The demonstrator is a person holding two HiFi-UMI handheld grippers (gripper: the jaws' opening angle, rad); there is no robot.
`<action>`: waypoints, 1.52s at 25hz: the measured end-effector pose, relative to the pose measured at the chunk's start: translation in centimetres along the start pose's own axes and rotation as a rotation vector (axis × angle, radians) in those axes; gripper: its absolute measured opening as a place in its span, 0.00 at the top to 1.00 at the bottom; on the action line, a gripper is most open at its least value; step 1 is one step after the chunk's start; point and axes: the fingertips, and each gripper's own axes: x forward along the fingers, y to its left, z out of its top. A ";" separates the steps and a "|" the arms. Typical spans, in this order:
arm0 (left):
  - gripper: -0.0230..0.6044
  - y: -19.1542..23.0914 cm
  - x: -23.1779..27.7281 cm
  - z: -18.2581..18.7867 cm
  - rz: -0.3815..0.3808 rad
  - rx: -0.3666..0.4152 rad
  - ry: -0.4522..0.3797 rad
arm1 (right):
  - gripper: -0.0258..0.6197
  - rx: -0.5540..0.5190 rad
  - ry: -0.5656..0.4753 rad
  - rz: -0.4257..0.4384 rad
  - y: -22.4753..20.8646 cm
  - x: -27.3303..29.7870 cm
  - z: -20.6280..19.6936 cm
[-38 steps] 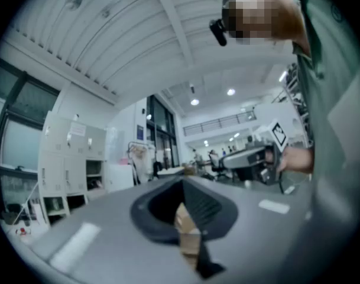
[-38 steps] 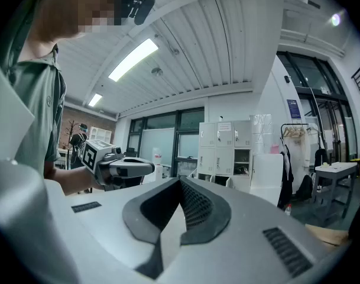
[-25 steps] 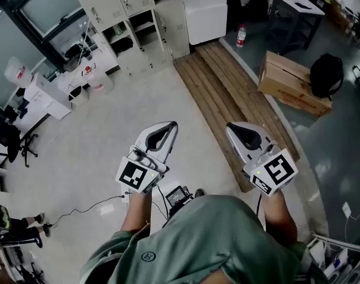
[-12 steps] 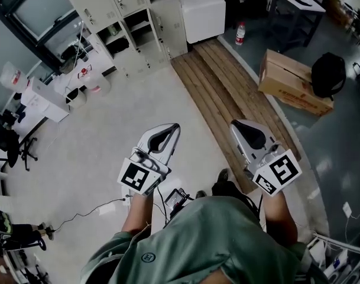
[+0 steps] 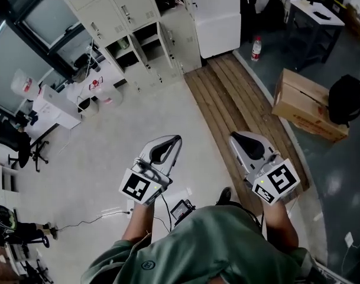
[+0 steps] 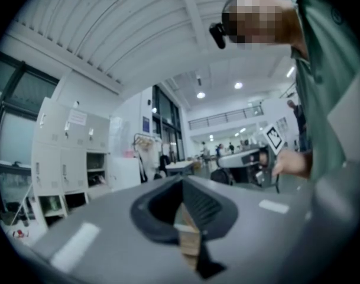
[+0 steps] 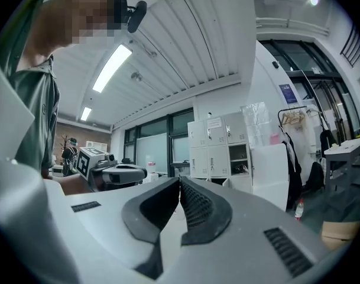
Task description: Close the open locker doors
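The bank of lockers (image 5: 132, 7) stands along the far wall at the top of the head view, ahead of you and a little to your left, well apart from both grippers across the pale floor (image 5: 109, 141). Most of its doors are closed, but several lower compartments gape dark, and at least one open door (image 5: 182, 34) juts out toward you at the right end, just beside a white cabinet (image 5: 218, 22). A strip of wooden boards (image 5: 239, 99) runs from that corner back toward your right foot, with a cardboard box (image 5: 307, 105) off to its right. The doors are tall upright panels that appear hinged on a vertical edge, so judging from here, closing them will call for a sideways push on the free edge. Your left gripper (image 5: 175, 139) is somewhat the nearer and points roughly at the open compartments; its own view shows the lockers off to the left of its line. Your right gripper (image 5: 233, 138) is held alongside at about the same height, level, aimed toward the right end of the lockers. Both sets of jaws are closed tip to tip with nothing between them, which should suit pushing with a blunt nose.
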 end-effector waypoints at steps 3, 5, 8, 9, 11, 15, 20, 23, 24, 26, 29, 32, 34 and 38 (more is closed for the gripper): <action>0.96 1.2 2.7 0.4 0.029 0.015 -0.002 | 0.95 0.006 -0.001 0.041 -3.2 1.4 -0.2; 0.96 2.4 4.0 0.5 0.061 0.029 0.008 | 0.95 -0.003 -0.005 0.070 -5.1 2.7 0.1; 0.96 4.2 5.8 0.2 0.094 0.025 0.028 | 0.95 0.010 -0.008 0.102 -7.4 4.7 0.1; 0.96 4.7 6.3 0.2 0.098 0.024 0.030 | 0.95 0.018 -0.009 0.113 -7.8 5.2 0.0; 0.96 5.7 7.2 0.2 0.101 0.033 0.033 | 0.95 0.028 -0.006 0.129 -8.8 6.3 -0.3; 0.96 9.1 9.4 -0.9 0.104 0.032 0.046 | 0.95 0.040 0.011 0.129 -11.3 9.5 -1.1; 0.96 14.8 12.7 -2.7 0.082 0.018 0.011 | 0.95 0.022 0.024 0.095 -15.2 14.5 -1.9; 0.96 19.4 14.7 -3.2 0.071 0.020 -0.011 | 0.95 0.007 0.028 0.073 -17.4 18.6 -1.4; 0.96 21.1 15.3 -3.2 0.069 0.019 -0.022 | 0.95 0.000 0.028 0.068 -18.1 20.1 -1.0; 0.96 24.5 16.2 -3.0 0.060 0.010 -0.042 | 0.95 -0.015 0.024 0.060 -19.0 23.2 -0.2; 0.96 29.3 17.5 -3.5 0.040 0.010 -0.037 | 0.95 -0.032 0.005 0.036 -20.9 27.6 1.3; 0.96 32.4 19.4 -3.4 0.021 0.007 -0.066 | 0.95 -0.024 0.008 0.024 -22.4 30.9 1.6; 0.96 33.4 19.8 -3.4 0.012 0.004 -0.081 | 0.95 -0.030 0.018 0.029 -22.9 32.3 1.6; 0.96 36.2 21.2 -4.0 0.026 -0.018 -0.080 | 0.95 -0.045 0.027 0.025 -25.0 35.0 2.2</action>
